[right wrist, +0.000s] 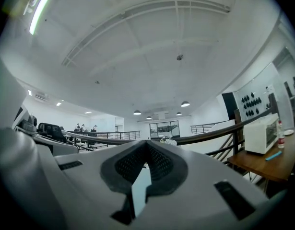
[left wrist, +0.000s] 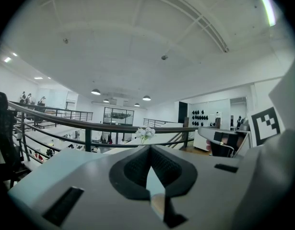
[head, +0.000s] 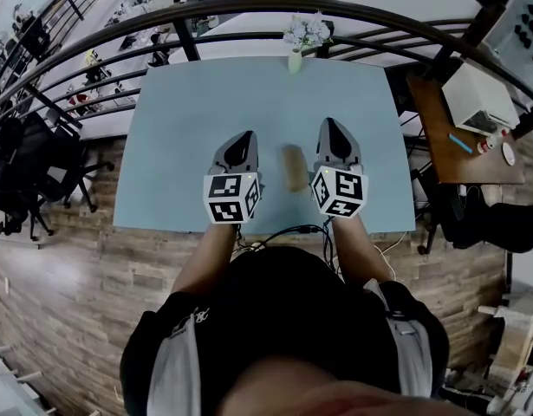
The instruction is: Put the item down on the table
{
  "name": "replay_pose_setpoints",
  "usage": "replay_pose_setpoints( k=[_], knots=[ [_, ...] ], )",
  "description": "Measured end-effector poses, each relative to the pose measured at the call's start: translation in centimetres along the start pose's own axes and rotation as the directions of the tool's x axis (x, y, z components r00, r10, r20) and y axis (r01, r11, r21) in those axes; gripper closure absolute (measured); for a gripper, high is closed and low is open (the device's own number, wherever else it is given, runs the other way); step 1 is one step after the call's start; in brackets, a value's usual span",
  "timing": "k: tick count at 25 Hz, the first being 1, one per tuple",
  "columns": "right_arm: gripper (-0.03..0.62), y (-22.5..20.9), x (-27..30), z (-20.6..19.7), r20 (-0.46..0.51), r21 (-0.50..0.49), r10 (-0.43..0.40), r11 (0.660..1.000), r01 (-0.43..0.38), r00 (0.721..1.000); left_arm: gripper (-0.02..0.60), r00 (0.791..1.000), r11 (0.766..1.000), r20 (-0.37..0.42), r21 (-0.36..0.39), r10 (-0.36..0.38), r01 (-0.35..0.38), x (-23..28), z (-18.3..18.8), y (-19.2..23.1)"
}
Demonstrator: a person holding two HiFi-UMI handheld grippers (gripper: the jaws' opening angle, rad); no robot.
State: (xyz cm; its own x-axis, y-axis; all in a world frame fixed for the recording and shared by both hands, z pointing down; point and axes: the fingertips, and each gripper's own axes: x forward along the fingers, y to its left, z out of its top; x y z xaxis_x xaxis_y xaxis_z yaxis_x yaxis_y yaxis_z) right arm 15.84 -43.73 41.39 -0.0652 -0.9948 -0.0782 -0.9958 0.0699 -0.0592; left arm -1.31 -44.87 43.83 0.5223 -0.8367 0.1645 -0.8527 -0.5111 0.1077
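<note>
The tan oblong block (head: 294, 168) lies mid-frame on the pale blue table (head: 179, 128) between the left gripper (head: 245, 137) and right gripper (head: 329, 126), both with fingers pressed together on nothing, so a sideways bump could knock it.

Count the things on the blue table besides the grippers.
2: a tan block between the left gripper and the right gripper, and a vase of white flowers at the table's far edge. Grippers may hide more.

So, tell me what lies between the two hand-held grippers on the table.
A tan oblong item lies on the table between the left hand-held gripper and the right hand-held gripper; the head view shows it.
</note>
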Motion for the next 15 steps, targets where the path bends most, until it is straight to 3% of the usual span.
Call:
replay_pose_setpoints(
  k=[15],
  knots=[
    [0.592,-0.05,-0.1,-0.32,-0.013,0.015,0.016,1.0,-0.016,1.0,0.574,1.0,1.0,0.003,0.011,0.001,-0.001,0.03,0.5,-0.48]
  ],
)
